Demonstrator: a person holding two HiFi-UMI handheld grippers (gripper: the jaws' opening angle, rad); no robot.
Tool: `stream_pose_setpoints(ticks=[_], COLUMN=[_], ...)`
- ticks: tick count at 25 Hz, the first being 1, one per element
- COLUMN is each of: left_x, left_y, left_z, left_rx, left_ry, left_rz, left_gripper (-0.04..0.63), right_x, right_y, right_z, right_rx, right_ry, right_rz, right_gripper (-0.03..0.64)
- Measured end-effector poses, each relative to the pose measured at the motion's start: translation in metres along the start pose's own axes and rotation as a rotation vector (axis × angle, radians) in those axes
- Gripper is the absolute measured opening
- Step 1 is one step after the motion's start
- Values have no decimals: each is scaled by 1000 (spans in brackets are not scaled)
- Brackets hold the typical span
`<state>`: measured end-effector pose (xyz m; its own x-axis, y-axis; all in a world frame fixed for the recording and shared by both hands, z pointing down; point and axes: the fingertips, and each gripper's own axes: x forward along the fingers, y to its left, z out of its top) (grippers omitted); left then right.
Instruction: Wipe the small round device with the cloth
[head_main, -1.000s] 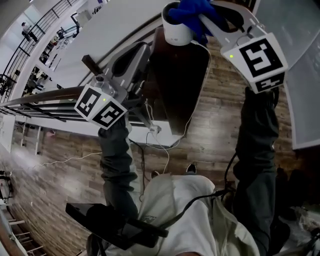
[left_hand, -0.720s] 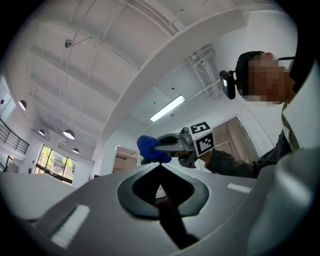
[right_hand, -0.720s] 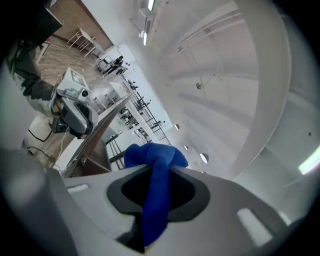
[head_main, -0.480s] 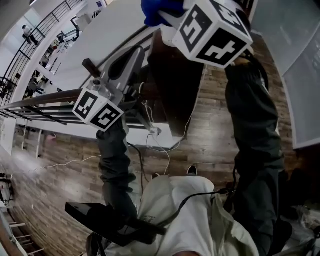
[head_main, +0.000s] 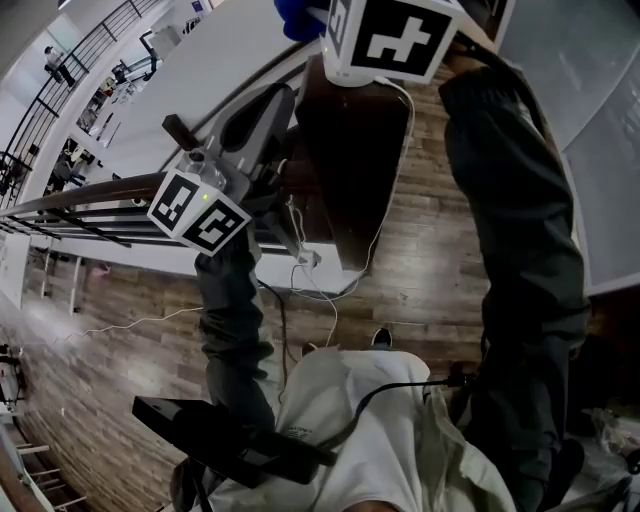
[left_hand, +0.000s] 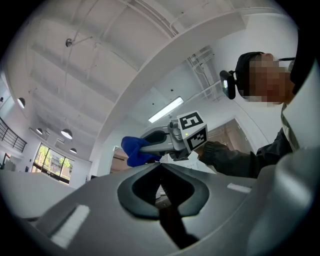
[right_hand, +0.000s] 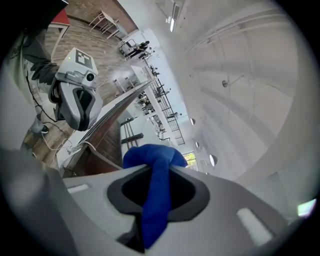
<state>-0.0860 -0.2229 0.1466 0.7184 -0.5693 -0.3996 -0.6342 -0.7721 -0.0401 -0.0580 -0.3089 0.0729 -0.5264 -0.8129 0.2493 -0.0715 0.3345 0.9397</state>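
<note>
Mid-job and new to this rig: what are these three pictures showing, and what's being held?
There's no robot arm: a person holds a gripper in each hand. One picture looks steeply down from the person's head, over a dark table and wooden floor. The other two come from cameras riding on the grippers, each looking along its own fingers. The right gripper is shut on a blue cloth. The left gripper is shut, nothing between its fingers. The marker cubes are part of the grippers. The small round device can't be clearly made out in these views.
</note>
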Motion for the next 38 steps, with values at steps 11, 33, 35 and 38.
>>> stream_pose_setpoints(ticks=[11,33,35,38], left_x=[-11,-22,-16,-7], left_y=[0,9,8,4], left_z=[-1,-6,-7,-5], left_rx=[-14,-11,22,76], left_ry=[-10,14,33,58], left_rz=[0,21,30,36], left_gripper=[5,5,5,5], right_x=[27,-35,-32,-44], right_y=[84,100,109,96], right_z=[20,-37,-39,-41], right_rx=[-273,71,147,396], right_ry=[102,-34,-69,-197], right_rz=[164,-165,-156,-231], right_gripper=[78,78,78,78])
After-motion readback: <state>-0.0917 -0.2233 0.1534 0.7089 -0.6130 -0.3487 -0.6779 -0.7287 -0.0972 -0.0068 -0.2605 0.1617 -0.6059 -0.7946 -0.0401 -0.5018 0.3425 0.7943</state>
